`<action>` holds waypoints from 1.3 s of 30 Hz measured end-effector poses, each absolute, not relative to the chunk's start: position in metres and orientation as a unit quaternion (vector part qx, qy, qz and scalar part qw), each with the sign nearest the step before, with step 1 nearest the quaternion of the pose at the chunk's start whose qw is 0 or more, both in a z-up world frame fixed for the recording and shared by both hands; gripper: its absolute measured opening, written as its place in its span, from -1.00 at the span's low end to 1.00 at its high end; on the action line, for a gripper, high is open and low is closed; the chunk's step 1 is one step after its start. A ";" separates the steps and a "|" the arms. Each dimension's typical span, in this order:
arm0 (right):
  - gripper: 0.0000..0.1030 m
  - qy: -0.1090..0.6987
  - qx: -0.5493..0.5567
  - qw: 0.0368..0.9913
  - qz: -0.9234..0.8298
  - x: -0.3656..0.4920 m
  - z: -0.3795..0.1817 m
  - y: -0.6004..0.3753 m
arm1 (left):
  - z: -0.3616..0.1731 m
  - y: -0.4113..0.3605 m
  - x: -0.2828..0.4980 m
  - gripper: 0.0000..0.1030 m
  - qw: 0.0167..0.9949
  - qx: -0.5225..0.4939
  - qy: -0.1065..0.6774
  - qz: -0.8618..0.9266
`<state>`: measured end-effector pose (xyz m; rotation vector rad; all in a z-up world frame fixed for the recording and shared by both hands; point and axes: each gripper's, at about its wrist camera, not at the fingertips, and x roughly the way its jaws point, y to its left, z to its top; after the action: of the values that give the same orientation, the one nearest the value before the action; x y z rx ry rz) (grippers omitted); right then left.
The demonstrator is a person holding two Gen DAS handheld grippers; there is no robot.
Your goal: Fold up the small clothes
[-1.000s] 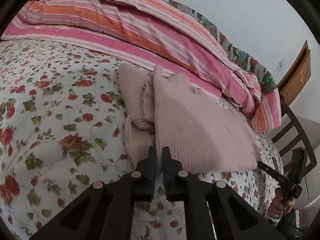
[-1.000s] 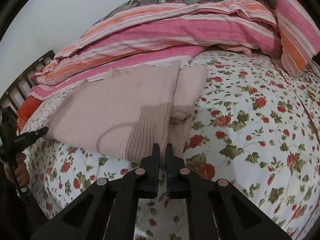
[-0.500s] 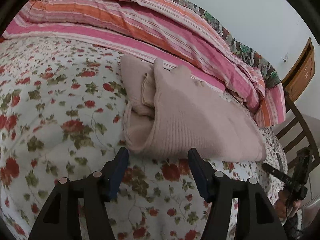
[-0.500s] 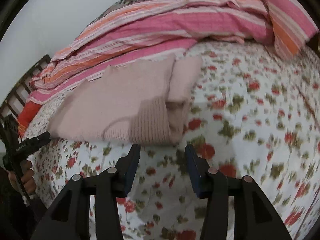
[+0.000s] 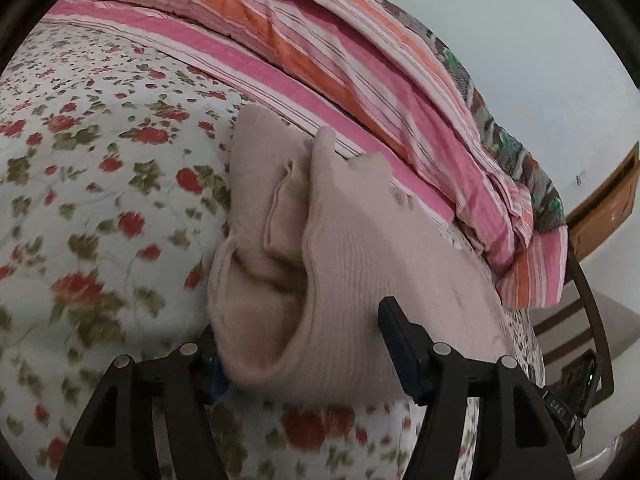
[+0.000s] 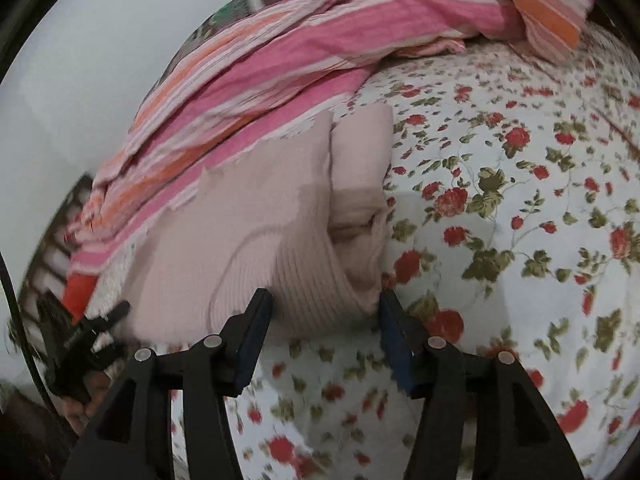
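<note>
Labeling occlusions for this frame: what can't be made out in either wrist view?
- Left wrist: left gripper jaws stand wide; the near fold of the sweater hides the left one's tip, so contact is unclear.
- Right wrist: the sweater's underside and inner layers are hidden by its top layer.
- Right wrist: the other gripper at the frame edge is blurred; jaw state unreadable there.

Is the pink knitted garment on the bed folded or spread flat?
Folded: the pink knitted garment lies doubled over itself, its layers showing at the open edge.
</note>
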<state>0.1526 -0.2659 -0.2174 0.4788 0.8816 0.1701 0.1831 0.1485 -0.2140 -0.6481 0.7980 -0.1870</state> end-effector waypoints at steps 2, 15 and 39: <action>0.05 0.422 0.243 0.870 0.075 0.161 -0.219 -0.268 | -0.213 0.147 0.187 0.12 0.867 -0.310 0.381 -0.086; -0.17 0.418 0.248 0.873 0.047 0.178 -0.220 -0.264 | -0.213 0.158 0.182 -0.17 0.848 -0.304 0.412 -0.137; -0.78 0.429 0.181 0.881 0.088 0.115 -0.198 -0.259 | -0.200 0.161 0.107 -0.80 0.860 -0.302 0.395 -0.112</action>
<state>0.1147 -0.2589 -0.1979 0.3776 0.8934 0.1843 0.1073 0.1611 -0.2004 -0.6328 0.8298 -0.2349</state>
